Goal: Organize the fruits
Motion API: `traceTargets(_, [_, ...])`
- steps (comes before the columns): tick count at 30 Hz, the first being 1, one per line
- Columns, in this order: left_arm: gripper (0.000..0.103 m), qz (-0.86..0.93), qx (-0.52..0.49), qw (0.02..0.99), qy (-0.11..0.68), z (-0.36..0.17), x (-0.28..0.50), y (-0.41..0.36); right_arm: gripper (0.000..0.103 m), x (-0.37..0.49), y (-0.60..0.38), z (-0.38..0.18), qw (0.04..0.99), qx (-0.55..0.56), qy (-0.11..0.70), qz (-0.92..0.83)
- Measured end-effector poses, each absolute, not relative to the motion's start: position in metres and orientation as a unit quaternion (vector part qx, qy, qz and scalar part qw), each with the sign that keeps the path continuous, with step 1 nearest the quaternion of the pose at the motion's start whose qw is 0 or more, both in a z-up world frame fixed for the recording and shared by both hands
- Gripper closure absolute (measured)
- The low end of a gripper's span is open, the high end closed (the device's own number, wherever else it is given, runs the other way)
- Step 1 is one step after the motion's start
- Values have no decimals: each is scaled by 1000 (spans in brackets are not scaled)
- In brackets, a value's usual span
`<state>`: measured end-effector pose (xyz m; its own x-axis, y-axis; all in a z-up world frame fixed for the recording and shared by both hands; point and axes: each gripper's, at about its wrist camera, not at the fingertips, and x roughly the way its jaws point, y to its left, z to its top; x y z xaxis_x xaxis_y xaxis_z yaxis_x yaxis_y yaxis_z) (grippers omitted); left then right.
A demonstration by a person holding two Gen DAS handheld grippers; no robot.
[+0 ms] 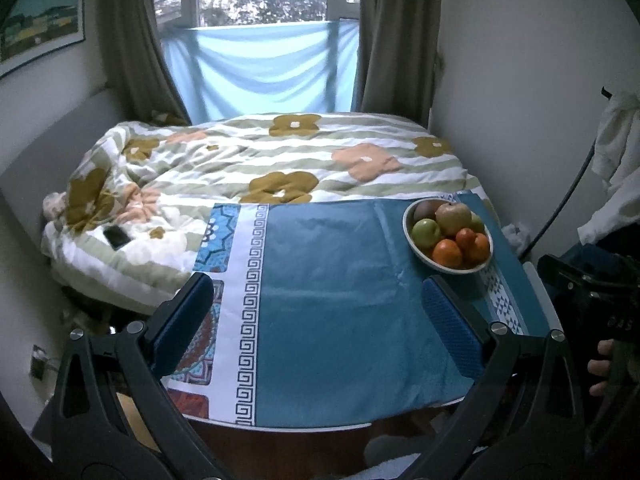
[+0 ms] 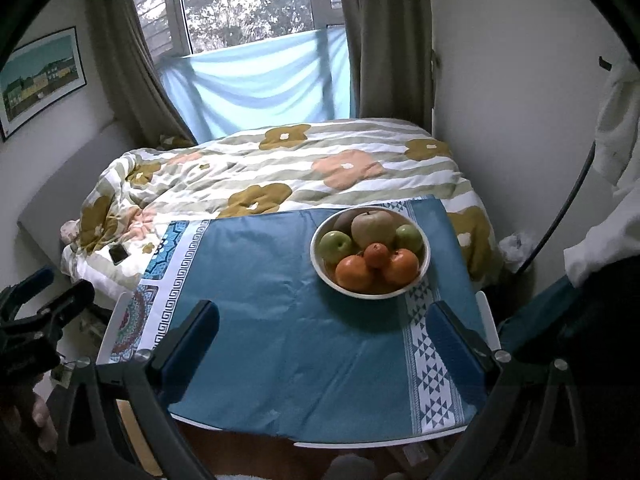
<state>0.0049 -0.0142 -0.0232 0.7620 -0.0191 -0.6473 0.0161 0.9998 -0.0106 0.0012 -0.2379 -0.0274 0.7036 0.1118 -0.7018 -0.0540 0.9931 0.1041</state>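
Both jaws are spread wide and hold nothing. On the left gripper [image 1: 318, 322] the blue pads hang above the blue cloth [image 1: 340, 300] and touch no fruit. On the right gripper [image 2: 322, 346] the pads are just as far apart, above the same cloth.

A white bowl [image 2: 370, 254] sits on the cloth, near the far right side of the small table [image 2: 360, 445]. It is full of fruit. Three oranges [image 2: 354, 272] are at the front, two green apples [image 2: 335, 246] sit at the sides, and a big pale apple [image 2: 373, 227] is on top at the back. One brown fruit peeks out behind.

Behind the table is a bed with a flower blanket [image 1: 256, 156]. A dark phone [image 1: 116, 237] lies on it. A window [image 2: 244, 4] with brown curtains [image 2: 384, 40] is at the back. A picture [image 1: 40, 20] hangs on the left wall.
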Motion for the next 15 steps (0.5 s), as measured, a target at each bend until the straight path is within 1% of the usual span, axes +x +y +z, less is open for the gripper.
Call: traceTargets(15, [0,-13,0,944,330,-21,-1,-5,0,-2,-228,-19,929,30,368,34])
